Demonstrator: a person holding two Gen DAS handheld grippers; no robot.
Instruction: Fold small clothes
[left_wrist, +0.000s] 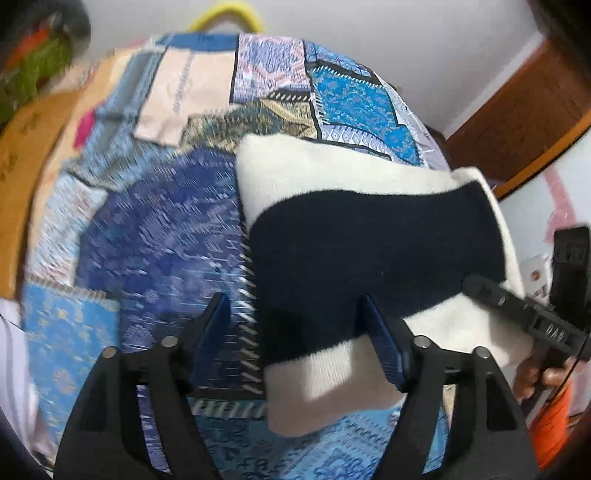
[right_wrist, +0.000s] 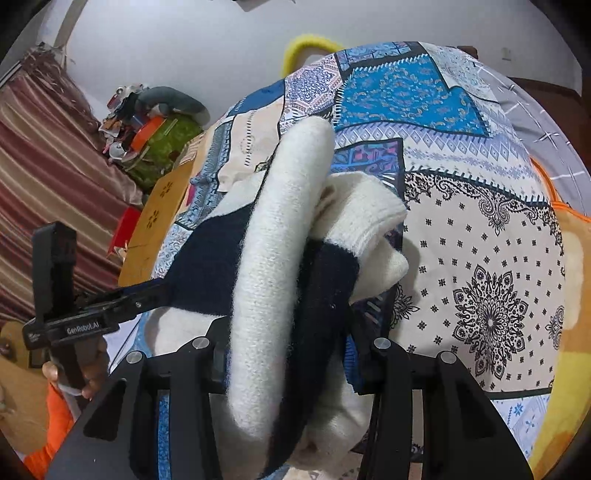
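The only readable text is "GenRobot.AI", printed in white on the black body of the left gripper (right_wrist: 147, 295), left of the white and navy sweater (right_wrist: 273, 280). No other words or numbers can be read

My left wrist camera looks down, close over the bedspread (left_wrist: 155, 229). My right wrist camera faces forward, pressed near the sweater (right_wrist: 280, 258). Both views share sweater, bedspread and white wall (left_wrist: 369, 44).
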